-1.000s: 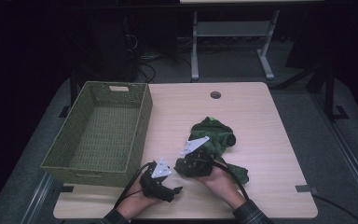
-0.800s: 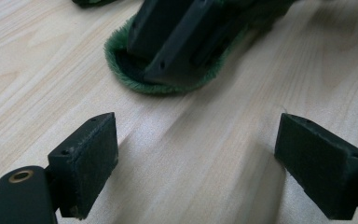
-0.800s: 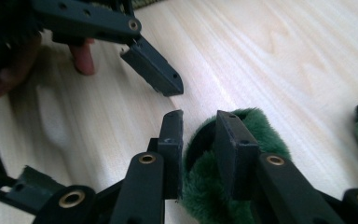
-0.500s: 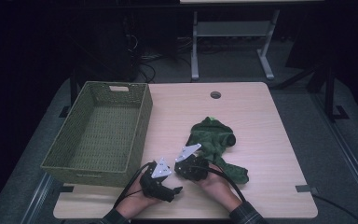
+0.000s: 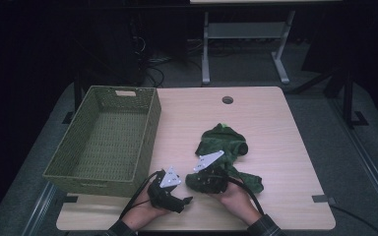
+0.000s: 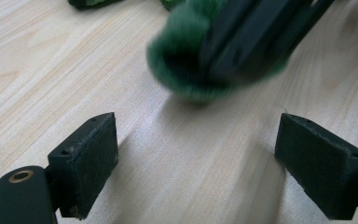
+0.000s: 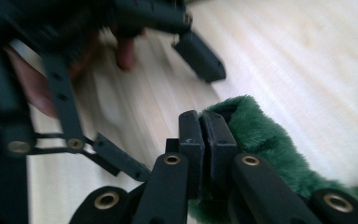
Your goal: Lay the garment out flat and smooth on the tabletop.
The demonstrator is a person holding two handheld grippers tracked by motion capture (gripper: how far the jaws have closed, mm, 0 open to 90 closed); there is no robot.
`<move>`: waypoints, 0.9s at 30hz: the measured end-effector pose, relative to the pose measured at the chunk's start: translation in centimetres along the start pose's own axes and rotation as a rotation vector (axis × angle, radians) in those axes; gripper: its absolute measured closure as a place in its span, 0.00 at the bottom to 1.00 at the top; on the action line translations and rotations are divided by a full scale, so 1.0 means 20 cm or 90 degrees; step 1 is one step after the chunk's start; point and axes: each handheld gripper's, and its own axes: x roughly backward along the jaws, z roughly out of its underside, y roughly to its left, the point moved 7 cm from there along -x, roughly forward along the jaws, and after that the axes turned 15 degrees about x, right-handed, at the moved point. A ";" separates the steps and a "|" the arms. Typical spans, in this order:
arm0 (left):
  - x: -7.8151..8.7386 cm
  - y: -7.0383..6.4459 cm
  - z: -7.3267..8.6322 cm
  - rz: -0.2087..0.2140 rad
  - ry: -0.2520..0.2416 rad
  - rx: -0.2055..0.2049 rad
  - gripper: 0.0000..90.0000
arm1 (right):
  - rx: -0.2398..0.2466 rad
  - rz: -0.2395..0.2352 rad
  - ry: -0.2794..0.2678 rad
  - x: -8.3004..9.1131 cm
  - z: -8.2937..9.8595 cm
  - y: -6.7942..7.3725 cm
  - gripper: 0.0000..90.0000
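Observation:
A dark green plush cloth (image 5: 224,145) lies crumpled on the wooden table (image 5: 275,118), right of centre. My right gripper (image 5: 197,183) is shut on a fold at the cloth's near-left end; in the right gripper view the two pads (image 7: 190,133) press together on green fleece (image 7: 261,140). My left gripper (image 5: 183,200) rests just left of it near the front edge, jaws wide open over bare wood. In the left gripper view its pads (image 6: 86,161) stand far apart, and the gripped green fold (image 6: 182,60) hangs blurred ahead, a short way beyond them.
A green woven basket (image 5: 147,142), with nothing in it, stands on the left side of the table. A round cable hole (image 5: 227,100) is near the far edge. Beyond the table stands a grey metal frame (image 5: 246,34) on the dark floor.
My right gripper has drawn back toward the front edge and slightly left, pulling the cloth's near end with it. The left gripper has stayed almost in place.

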 end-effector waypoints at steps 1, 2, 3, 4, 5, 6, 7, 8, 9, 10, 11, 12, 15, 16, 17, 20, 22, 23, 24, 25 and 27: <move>0.00 0.00 0.00 0.000 0.000 -0.001 0.14 | 0.000 0.003 -0.026 0.05 -0.02 -0.01 0.97; 0.00 0.00 0.00 0.000 0.000 -0.002 0.14 | 0.000 0.007 -0.036 0.07 -0.02 -0.02 0.96; 0.00 0.00 0.00 0.000 0.000 -0.001 0.14 | -0.003 0.008 -0.048 0.09 -0.03 -0.02 0.96; 0.00 0.00 0.00 0.000 0.000 -0.001 0.14 | -0.003 0.008 -0.048 0.09 -0.03 -0.02 0.96; 0.00 0.00 0.00 0.000 0.001 -0.001 0.14 | -0.006 0.007 -0.055 0.11 -0.03 -0.03 0.96; 0.00 0.00 0.00 0.000 0.000 -0.001 0.14 | -0.008 0.010 -0.061 0.12 -0.03 -0.03 0.96; 0.00 0.00 0.00 0.000 0.000 -0.002 0.14 | -0.008 0.013 -0.064 0.14 -0.03 -0.04 0.96; 0.00 0.00 0.00 0.000 0.000 -0.001 0.14 | -0.008 0.015 -0.068 0.17 -0.03 -0.06 0.96; 0.00 0.00 0.00 0.000 0.000 -0.001 0.14 | -0.008 0.015 -0.068 0.17 -0.03 -0.06 0.96; 0.00 0.00 0.00 0.000 0.000 -0.001 0.14 | -0.010 0.018 -0.075 0.18 -0.03 -0.07 0.96; 0.00 0.00 0.00 0.000 0.001 -0.001 0.14 | -0.014 0.022 -0.079 0.20 -0.04 -0.08 0.95; 0.00 0.00 0.00 0.000 0.001 -0.001 0.14 | -0.015 0.026 -0.082 0.22 -0.03 -0.09 0.95; 0.00 0.00 0.00 0.000 0.000 -0.001 0.14 | -0.019 0.044 -0.090 0.27 -0.02 -0.12 0.95; 0.00 0.00 0.00 -0.001 0.000 -0.004 0.14 | -0.022 0.047 -0.091 0.29 -0.02 -0.12 0.95; 0.00 0.00 0.00 -0.001 0.000 -0.003 0.14 | -0.024 0.055 -0.093 0.30 -0.01 -0.13 0.95; 0.00 0.00 0.00 0.000 0.001 -0.003 0.14 | -0.037 0.065 -0.094 0.35 0.03 -0.16 0.95; 0.00 0.00 0.00 0.000 0.001 -0.003 0.14 | -0.040 0.076 -0.096 0.38 0.06 -0.17 0.95; 0.00 0.00 0.00 0.000 0.001 -0.003 0.14 | -0.040 0.076 -0.096 0.38 0.06 -0.17 0.95; 0.00 0.00 0.00 0.000 0.001 -0.003 0.14 | -0.051 0.081 -0.093 0.41 0.08 -0.18 0.94; 0.00 0.00 0.00 0.000 0.001 -0.003 0.14 | -0.050 0.084 -0.094 0.41 0.09 -0.19 0.94; 0.00 0.00 0.00 0.000 0.002 -0.004 0.14 | -0.059 0.089 -0.093 0.43 0.12 -0.20 0.94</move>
